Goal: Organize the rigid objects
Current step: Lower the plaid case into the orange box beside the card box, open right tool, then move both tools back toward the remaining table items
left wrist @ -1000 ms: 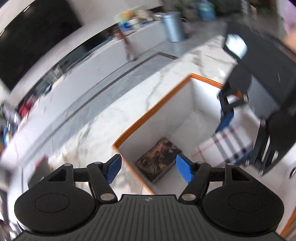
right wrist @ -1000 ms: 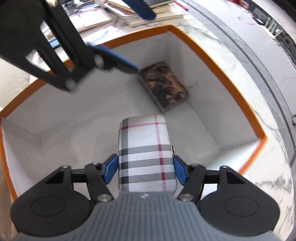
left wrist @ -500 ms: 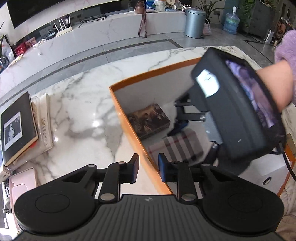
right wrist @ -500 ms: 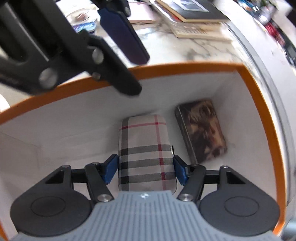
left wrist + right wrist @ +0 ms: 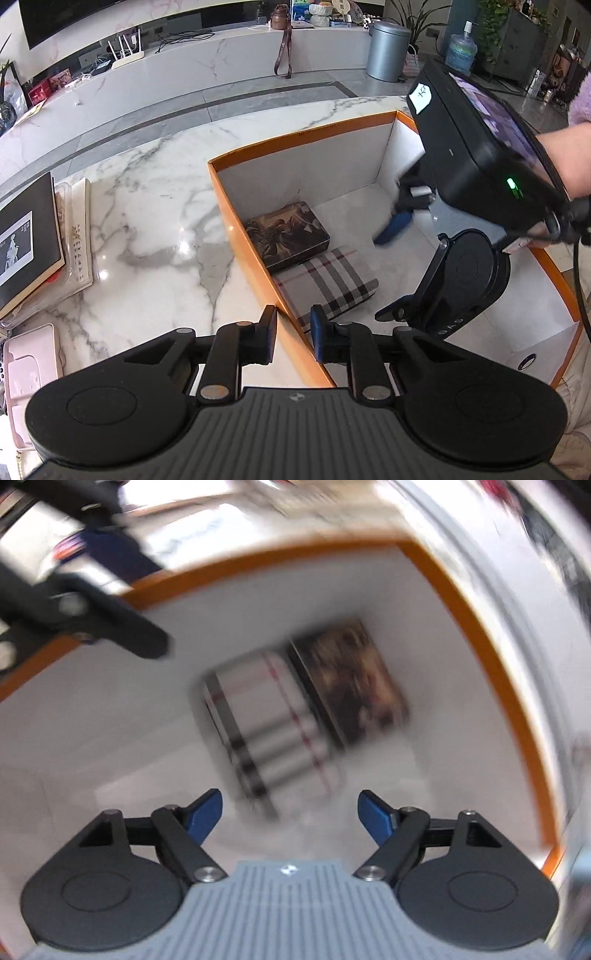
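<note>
A plaid case (image 5: 328,286) lies on the floor of the orange-rimmed white box (image 5: 240,229), next to a dark patterned tin (image 5: 287,235). In the blurred right wrist view the plaid case (image 5: 269,731) and the tin (image 5: 354,690) lie side by side below my right gripper (image 5: 290,812), which is open and empty above them. My left gripper (image 5: 293,338) hovers over the box's near left wall, its jaws nearly shut with nothing between them. The right gripper's body (image 5: 480,177) shows over the box in the left wrist view.
On the marble table (image 5: 159,206) left of the box lie a black book (image 5: 26,240) on a stack of booklets (image 5: 77,236) and a pink case (image 5: 29,373). A grey bin (image 5: 388,50) stands on the floor beyond.
My right gripper opened, let go of the plaid case beside the tin, and pulled up and back. My left gripper narrowed and swung left over the box's wall.
</note>
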Action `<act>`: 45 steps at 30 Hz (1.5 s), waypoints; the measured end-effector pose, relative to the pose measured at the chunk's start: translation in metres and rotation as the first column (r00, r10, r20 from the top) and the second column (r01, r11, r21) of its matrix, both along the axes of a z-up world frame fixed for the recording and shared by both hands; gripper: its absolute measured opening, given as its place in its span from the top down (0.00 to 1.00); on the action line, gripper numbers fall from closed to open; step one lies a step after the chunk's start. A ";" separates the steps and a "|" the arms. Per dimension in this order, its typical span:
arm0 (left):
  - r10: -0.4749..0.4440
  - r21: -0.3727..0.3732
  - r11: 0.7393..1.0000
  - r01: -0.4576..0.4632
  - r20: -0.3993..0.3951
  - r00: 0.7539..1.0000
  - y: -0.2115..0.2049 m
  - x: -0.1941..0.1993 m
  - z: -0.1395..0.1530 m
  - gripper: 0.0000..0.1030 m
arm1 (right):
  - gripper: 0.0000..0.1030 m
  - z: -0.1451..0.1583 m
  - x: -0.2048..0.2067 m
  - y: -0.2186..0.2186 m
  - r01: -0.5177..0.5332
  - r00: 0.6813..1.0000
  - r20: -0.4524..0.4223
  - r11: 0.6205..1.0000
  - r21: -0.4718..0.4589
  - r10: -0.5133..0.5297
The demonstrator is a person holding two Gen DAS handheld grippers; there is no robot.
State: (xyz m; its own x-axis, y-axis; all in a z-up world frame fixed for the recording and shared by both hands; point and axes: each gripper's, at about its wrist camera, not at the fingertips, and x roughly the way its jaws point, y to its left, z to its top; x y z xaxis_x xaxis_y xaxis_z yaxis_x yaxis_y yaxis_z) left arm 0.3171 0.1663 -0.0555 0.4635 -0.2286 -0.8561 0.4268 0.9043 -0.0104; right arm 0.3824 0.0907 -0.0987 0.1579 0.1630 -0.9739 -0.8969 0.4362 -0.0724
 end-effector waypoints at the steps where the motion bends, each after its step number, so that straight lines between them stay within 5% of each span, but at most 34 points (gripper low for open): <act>1: 0.001 0.000 1.000 -0.001 0.000 1.000 0.000 0.000 0.000 0.79 | 0.39 -0.002 0.003 -0.003 0.038 0.999 -0.034 0.999 0.012 -0.038; 7: -0.001 0.003 1.000 0.001 0.003 1.000 0.001 -0.001 -0.001 0.79 | 0.63 -0.009 0.005 -0.003 0.129 0.991 -0.053 0.990 0.052 -0.127; 16: 0.015 0.024 1.000 -0.015 0.011 1.000 -0.004 -0.004 0.003 0.78 | 0.63 -0.003 0.008 -0.011 0.203 0.979 -0.055 0.976 0.084 -0.198; 24: 0.048 0.004 0.999 -0.048 0.096 0.994 -0.016 -0.029 0.039 0.77 | 0.63 0.071 -0.025 -0.065 0.286 0.955 -0.005 0.919 0.270 -0.296; 30: -0.015 -0.047 0.999 0.024 0.181 0.983 -0.058 -0.064 0.071 0.73 | 0.63 0.118 -0.048 -0.149 0.438 0.876 0.015 0.808 0.395 -0.482; 34: -0.064 -0.102 0.991 0.087 0.212 0.975 -0.099 -0.087 0.083 0.72 | 0.62 0.116 -0.071 -0.206 0.530 0.805 0.016 0.732 0.429 -0.593; 39: -0.105 -0.185 0.974 0.134 0.157 0.982 -0.154 -0.106 0.078 0.71 | 0.56 0.100 -0.114 -0.276 0.667 0.692 -0.029 0.623 0.409 -0.722; 45: -0.128 -0.284 0.949 0.136 0.045 0.991 -0.218 -0.117 0.040 0.42 | 0.56 0.059 -0.152 -0.335 0.789 0.534 -0.038 0.482 0.381 -0.845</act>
State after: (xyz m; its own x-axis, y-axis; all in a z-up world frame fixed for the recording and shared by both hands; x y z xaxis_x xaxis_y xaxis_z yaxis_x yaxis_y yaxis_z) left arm 0.1999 -0.0520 -0.0155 0.4333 -0.5227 -0.7342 0.5458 0.8004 -0.2478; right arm 0.2307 -0.2440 -0.0401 0.5086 0.1719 -0.8437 -0.1125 0.9847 0.1328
